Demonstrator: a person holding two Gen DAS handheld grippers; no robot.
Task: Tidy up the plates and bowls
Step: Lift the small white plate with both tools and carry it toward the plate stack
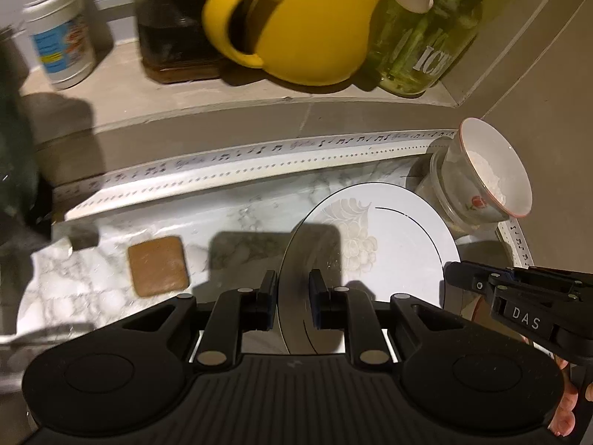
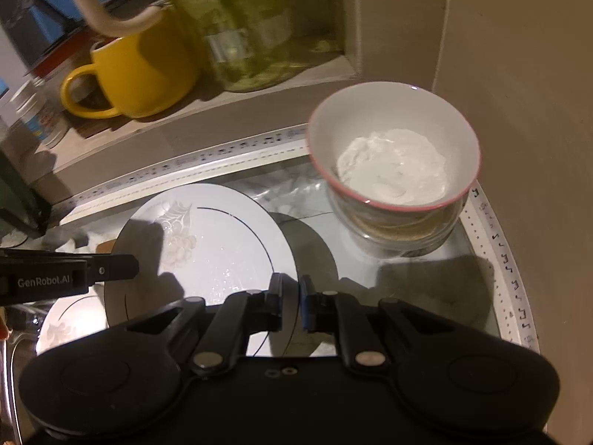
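Plate (image 1: 370, 244) is hanging between my two grippers right now, over the marbled counter (image 1: 92, 289). I'm pinching its near-left edge with my left gripper (image 1: 292, 296), jaws nearly closed on the rim, and I'm clamping the opposite edge with my right gripper (image 2: 291, 302), pressed almost together. I'm judging this as mid-carry, with the plate not yet put down anywhere. I'm seeing a second plate (image 2: 70, 322) lying lower left in the right view, probably the stack I'm feeding. I'm leaving the bowl (image 2: 394, 148) of white powder perched on a clear container (image 2: 404, 233) by the corner, so bowls are waiting.
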